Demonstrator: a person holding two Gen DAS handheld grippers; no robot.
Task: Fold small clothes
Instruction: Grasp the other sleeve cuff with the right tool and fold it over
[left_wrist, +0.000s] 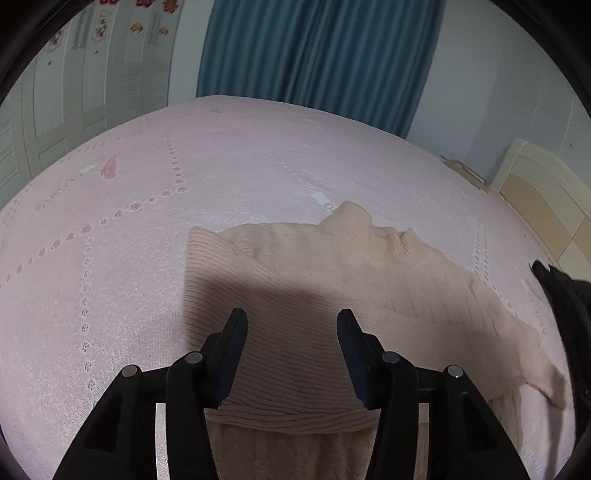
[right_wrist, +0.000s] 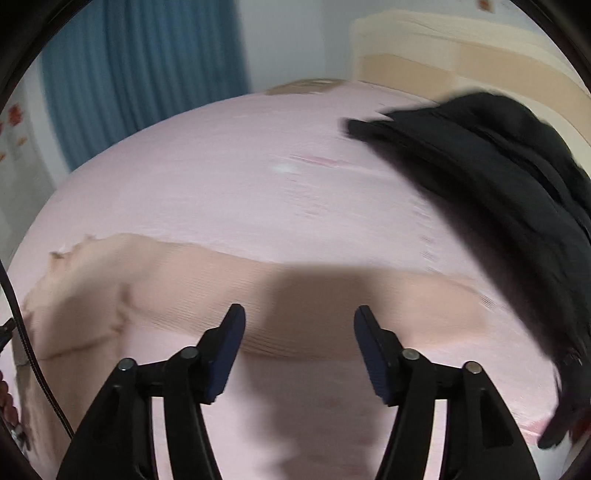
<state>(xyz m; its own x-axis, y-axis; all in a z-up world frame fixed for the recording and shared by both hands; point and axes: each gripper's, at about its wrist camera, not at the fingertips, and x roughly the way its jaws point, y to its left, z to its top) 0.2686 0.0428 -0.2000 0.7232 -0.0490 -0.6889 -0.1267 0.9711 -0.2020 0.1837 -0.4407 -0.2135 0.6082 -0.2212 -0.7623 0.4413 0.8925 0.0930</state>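
Bed: a wide bed covered by a pale pink bedspread (left_wrist: 229, 177) with rows of small punched-pattern dots; it fills most of both views.
Curtain: a blue curtain (left_wrist: 317, 48) hangs behind the far edge of the bed.
Wardrobe: white panelled doors (left_wrist: 74, 85) with small stickers stand to the left of the curtain.
Headboard: a cream and tan headboard (left_wrist: 546, 199) stands at the right end of the bed.
Black garment: a dark piece of clothing (right_wrist: 487, 177) lies in a heap on the bedspread, to the right of the sweater; it shows blurred in the right wrist view.
Sweater: a beige ribbed knit sweater (left_wrist: 332, 280) lies spread on the bedspread, its ribbed hem folded up over the body and its collar pointing toward the far side; one sleeve trails off to the right.
Left gripper (left_wrist: 291, 321): jaws apart, poised over the folded ribbed hem, with no cloth pinched between the pads.
Right gripper (right_wrist: 299, 317): jaws apart, above a beige sleeve that lies across the bedspread; nothing is clamped. This view is smeared.
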